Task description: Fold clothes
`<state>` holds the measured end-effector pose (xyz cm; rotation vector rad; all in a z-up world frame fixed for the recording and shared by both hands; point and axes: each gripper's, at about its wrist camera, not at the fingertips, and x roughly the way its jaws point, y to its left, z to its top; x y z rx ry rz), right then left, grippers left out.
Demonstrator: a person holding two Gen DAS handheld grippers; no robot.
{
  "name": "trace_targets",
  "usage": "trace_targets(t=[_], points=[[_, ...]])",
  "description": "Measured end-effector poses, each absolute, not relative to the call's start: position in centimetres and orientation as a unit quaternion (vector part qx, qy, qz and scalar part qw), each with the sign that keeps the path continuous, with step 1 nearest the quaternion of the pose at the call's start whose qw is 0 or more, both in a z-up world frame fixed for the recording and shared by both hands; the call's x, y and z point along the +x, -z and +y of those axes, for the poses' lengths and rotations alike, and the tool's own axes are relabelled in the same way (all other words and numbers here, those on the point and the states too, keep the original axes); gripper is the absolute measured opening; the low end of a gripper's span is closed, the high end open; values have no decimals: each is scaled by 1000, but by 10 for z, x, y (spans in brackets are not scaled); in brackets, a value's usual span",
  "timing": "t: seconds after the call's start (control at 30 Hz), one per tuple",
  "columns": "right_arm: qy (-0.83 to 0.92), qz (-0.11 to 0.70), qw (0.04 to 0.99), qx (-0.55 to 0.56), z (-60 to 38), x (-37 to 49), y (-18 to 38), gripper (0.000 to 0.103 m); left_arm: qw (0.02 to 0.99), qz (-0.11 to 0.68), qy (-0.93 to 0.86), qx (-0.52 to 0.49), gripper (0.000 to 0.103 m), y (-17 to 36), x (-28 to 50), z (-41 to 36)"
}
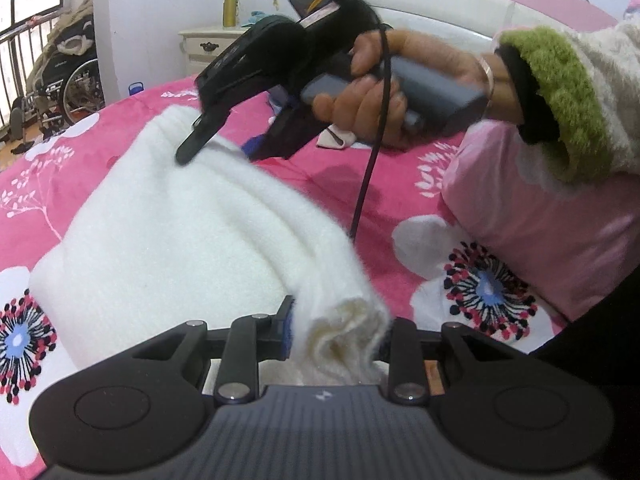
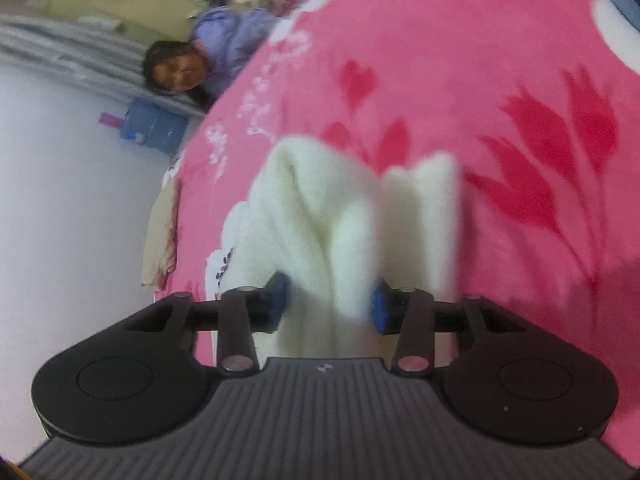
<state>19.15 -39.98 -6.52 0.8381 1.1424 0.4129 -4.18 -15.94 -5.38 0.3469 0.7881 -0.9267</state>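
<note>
A fluffy white garment (image 1: 172, 236) lies stretched across the pink flowered bedspread (image 1: 392, 184). My left gripper (image 1: 338, 330) is shut on a bunched end of it at the near side. The right gripper (image 1: 224, 136), held by a hand (image 1: 372, 92) in a green-cuffed sleeve, meets the garment's far end in the left wrist view. In the right wrist view that gripper (image 2: 330, 300) is shut on thick folds of the white garment (image 2: 344, 216), which hang over the bedspread (image 2: 500, 80). This view is blurred.
A pink pillow (image 1: 552, 220) lies to the right on the bed. Behind are a white nightstand (image 1: 208, 46) with a yellow-green bottle (image 1: 231, 6), and a wheelchair (image 1: 68, 80) by the window. A person (image 2: 200, 60) and a blue water jug (image 2: 154, 124) are beyond the bed edge.
</note>
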Motion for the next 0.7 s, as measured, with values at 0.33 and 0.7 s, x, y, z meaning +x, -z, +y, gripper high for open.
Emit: trace_targets(t=[0.33,0.7], points=[[-126,545,757,337,-464,94,-10,50,805,358,437,180,33,58,-44,-161],[-113,554,764,310,-440,71,13,52,812,316,430,238,72,62,-86,-181]])
